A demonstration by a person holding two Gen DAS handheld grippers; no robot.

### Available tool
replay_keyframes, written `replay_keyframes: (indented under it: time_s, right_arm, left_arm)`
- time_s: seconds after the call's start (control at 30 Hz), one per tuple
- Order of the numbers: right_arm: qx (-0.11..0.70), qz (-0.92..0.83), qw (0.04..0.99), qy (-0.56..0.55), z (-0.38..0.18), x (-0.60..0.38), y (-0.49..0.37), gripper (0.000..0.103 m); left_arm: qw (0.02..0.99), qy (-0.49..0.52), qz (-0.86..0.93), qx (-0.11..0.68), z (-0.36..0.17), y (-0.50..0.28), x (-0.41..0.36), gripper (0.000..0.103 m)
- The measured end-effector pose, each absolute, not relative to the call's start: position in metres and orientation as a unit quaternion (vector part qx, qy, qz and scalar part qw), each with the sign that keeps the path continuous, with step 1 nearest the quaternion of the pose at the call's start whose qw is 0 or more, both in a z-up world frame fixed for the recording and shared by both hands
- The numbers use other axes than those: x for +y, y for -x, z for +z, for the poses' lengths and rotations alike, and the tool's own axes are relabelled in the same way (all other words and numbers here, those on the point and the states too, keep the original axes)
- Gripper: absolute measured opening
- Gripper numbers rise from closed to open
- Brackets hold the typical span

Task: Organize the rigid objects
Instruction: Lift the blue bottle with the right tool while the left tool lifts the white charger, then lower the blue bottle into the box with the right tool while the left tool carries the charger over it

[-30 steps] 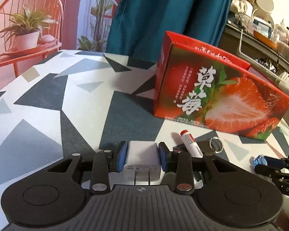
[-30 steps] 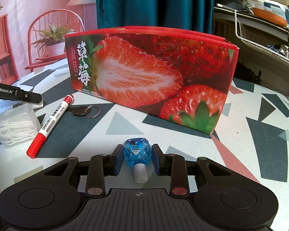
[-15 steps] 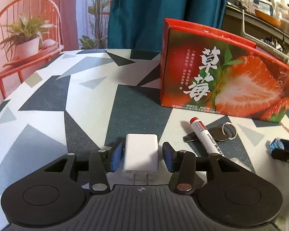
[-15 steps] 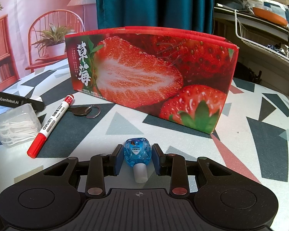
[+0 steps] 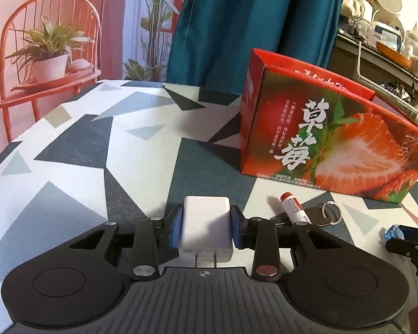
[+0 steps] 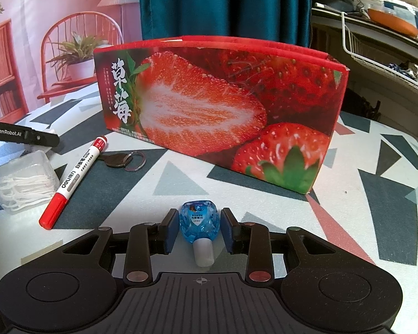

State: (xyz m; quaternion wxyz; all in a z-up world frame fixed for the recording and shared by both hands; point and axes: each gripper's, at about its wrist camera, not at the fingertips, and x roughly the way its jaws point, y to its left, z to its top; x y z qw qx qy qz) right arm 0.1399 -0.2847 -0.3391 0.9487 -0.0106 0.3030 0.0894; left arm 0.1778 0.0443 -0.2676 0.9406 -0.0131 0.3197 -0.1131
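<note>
My left gripper is shut on a white charger plug, prongs toward the camera, held above the table. The red strawberry box stands ahead to the right; in the right wrist view it is straight ahead. My right gripper has its jaws slightly apart around a small blue bottle with a white cap that lies on the table. A red marker, a key with ring and a clear box of floss picks lie at the left.
The table has a geometric-patterned cloth. A teal curtain hangs behind the box. A wire shelf with kitchenware stands at the right. The left gripper's side shows at the left of the right wrist view.
My left gripper has closed on the charger and lifted it, turning slightly left. My right gripper's jaws have opened a little around the blue bottle.
</note>
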Motion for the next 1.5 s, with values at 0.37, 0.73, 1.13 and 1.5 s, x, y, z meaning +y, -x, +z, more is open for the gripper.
replay_keyframes:
  time_s: [0.37,0.73,1.13,1.5]
  right_arm:
    - [0.318,0.091,0.944,0.015,-0.333,-0.283,-0.150,0.027]
    - [0.245,0.108,0.963,0.021,-0.286,-0.283,-0.145,0.027]
    - [0.172,0.101,0.980,0.018,-0.218,-0.299,-0.193,0.027]
    - [0.235,0.056,0.970,0.009,-0.229,-0.336,-0.269,0.027]
  left_arm:
    - [0.949,0.016,-0.130,0.288,-0.239,-0.173,0.047,0.037]
    - [0.957,0.011,-0.169,0.234,-0.185,-0.164,0.039,0.037]
    - [0.943,0.019,-0.256,0.212,-0.143,-0.224,-0.023,0.037]
    - [0.924,-0.044,-0.257,0.278,-0.181,-0.287,-0.082,0.037]
